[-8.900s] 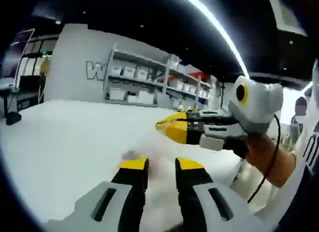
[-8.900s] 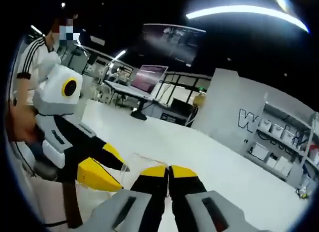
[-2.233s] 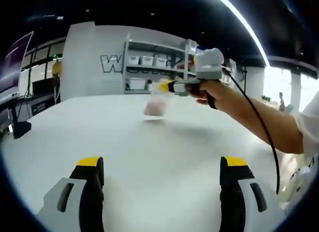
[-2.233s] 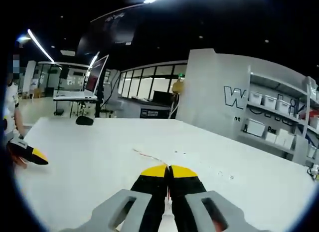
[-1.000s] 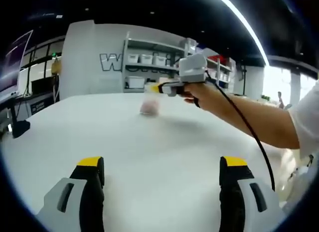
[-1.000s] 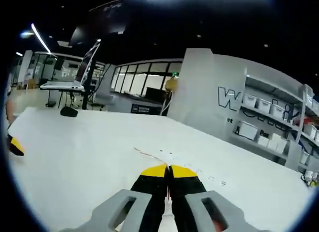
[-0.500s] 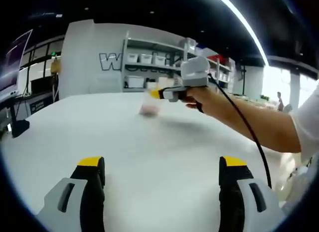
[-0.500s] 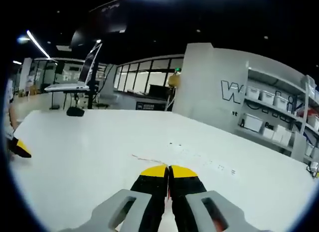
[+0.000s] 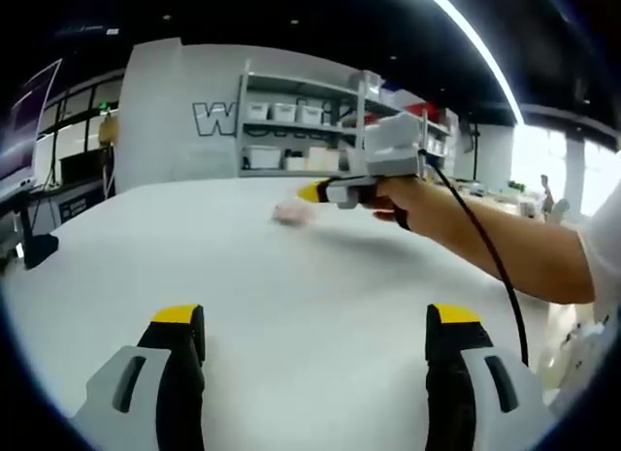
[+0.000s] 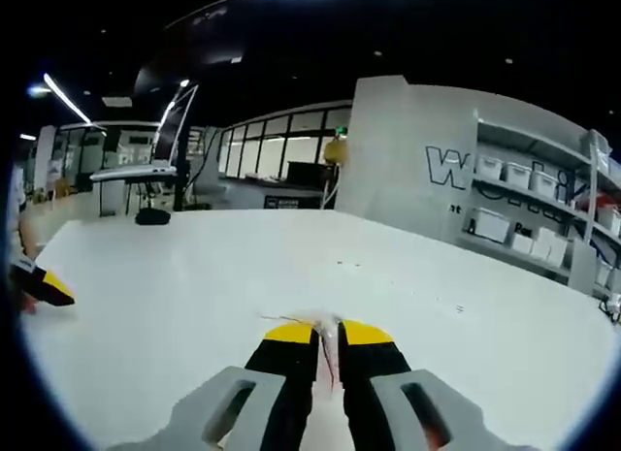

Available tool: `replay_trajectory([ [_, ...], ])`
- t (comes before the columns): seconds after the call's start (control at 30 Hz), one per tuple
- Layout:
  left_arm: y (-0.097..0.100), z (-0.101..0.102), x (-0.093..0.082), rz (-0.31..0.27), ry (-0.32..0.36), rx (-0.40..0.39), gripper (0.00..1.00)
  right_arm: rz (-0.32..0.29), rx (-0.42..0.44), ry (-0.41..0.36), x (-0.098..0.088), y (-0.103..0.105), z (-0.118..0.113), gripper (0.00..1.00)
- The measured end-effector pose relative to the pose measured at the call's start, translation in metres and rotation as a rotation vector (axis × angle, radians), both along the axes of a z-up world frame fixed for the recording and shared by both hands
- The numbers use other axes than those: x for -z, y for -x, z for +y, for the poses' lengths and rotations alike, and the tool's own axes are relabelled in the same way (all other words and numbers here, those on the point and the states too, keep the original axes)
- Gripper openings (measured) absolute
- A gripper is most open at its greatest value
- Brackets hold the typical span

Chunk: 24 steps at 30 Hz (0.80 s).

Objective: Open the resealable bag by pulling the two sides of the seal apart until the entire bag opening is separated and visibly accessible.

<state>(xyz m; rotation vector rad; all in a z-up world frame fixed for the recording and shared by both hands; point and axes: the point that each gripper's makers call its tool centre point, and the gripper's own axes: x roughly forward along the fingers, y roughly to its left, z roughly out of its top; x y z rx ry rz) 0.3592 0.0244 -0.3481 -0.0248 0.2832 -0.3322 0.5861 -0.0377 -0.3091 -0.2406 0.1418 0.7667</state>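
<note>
The clear resealable bag, with something pinkish inside, rests low on the white table far ahead in the left gripper view. My right gripper, held by a hand coming in from the right, has its yellow tips just above the bag. In the right gripper view the right gripper has its jaws parted by a narrow gap, and the bag's rim with its red seal line still lies between them. My left gripper stands wide open near the table's front with nothing between its jaws. Its tip shows at the left edge.
Shelves with white bins and a grey wall with large letters stand behind the table. A small black object sits at the table's far side, with a screen beyond. The tabletop between the grippers is bare.
The right gripper's jaws, pressed together before, have parted slightly. The bag, which hung from them above the table, has come down onto it. The left gripper has stayed wide open.
</note>
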Motion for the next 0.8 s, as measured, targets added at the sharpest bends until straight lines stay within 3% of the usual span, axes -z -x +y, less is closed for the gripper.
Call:
replay_trajectory([
  [0.5,0.001,-0.001,0.002,0.001,-0.007,-0.002,0.93,-0.008,0.016,0.0,0.004,0.021,-0.013,0.1],
  [0.8,0.004,-0.004,0.003,0.003,-0.017,0.0,0.93,-0.008,0.099,-0.104,0.004,0.034,-0.026,0.23],
])
